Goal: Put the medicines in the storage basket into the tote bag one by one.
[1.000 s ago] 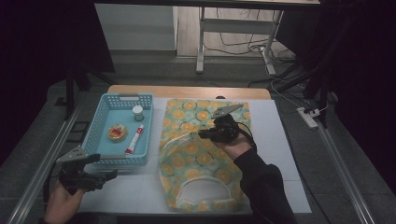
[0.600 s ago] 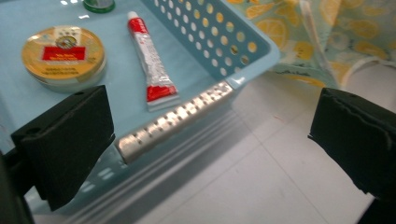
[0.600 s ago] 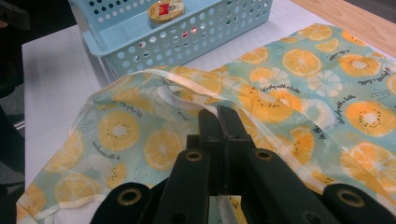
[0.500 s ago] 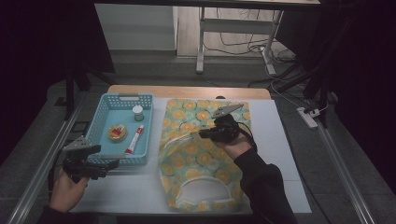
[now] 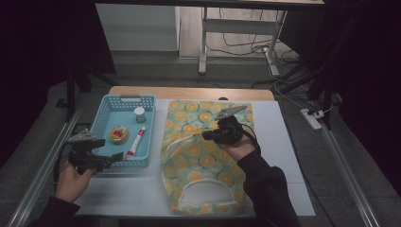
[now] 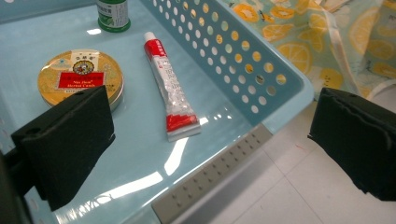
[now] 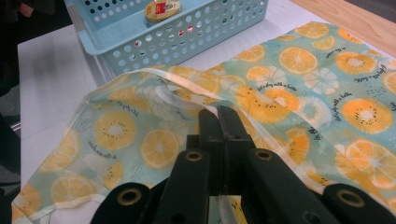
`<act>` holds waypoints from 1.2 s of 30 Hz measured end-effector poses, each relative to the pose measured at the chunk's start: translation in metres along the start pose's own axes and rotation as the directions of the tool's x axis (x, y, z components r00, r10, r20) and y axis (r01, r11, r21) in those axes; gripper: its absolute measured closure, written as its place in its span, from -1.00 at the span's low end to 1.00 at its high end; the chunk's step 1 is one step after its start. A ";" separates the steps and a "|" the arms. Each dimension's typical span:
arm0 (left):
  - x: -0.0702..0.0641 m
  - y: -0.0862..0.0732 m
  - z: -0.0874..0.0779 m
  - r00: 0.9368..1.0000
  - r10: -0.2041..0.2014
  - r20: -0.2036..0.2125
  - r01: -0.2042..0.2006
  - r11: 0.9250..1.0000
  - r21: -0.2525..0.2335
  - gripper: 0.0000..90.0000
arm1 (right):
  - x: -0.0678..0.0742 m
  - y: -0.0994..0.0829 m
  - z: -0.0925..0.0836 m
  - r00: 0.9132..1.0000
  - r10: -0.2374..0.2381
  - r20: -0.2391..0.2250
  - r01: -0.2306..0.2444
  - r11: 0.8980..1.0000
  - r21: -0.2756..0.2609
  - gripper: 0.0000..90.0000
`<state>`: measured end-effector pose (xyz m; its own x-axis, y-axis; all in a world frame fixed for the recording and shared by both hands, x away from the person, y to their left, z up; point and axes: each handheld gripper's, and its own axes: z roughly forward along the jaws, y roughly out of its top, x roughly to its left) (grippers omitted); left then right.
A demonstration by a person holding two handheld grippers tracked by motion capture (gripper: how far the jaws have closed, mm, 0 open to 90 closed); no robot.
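Note:
A light blue basket holds a round gold tin, a red and white tube and a small bottle. My left gripper is open at the basket's near corner. In the left gripper view the basket's wall runs between the wide jaws, with the tube and tin just beyond. Right of the basket, a citrus-print bag lies flat. My right gripper is shut on the bag's white rim.
The white table top has bare room right of the bag and in front of the basket. A wooden strip edges the far side. Metal rails run along both sides, and a power strip lies on the floor at right.
My left gripper has moved away from the person, up to the basket's near corner. The right gripper and the bag have stayed put.

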<state>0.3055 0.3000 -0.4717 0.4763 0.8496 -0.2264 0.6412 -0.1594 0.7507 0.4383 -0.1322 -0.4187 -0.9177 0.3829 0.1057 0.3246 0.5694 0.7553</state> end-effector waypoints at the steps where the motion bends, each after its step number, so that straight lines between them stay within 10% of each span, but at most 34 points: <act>1: 0.001 0.002 0.001 1.000 0.002 -0.001 -0.002 1.000 0.004 -1.00 | 0.000 0.000 0.000 1.000 0.000 0.001 0.000 1.000 0.000 1.00; 36: 0.037 0.041 0.030 0.999 -0.017 -0.050 0.022 0.995 0.101 -1.00 | -0.001 0.000 0.001 1.000 0.003 0.001 -0.003 1.000 0.000 1.00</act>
<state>0.3674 0.3098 -0.4682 0.4345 0.8764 -0.2076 0.7087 -0.1905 0.6793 0.4390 -0.1318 -0.4199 -0.9163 0.3858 0.1073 0.3276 0.5682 0.7548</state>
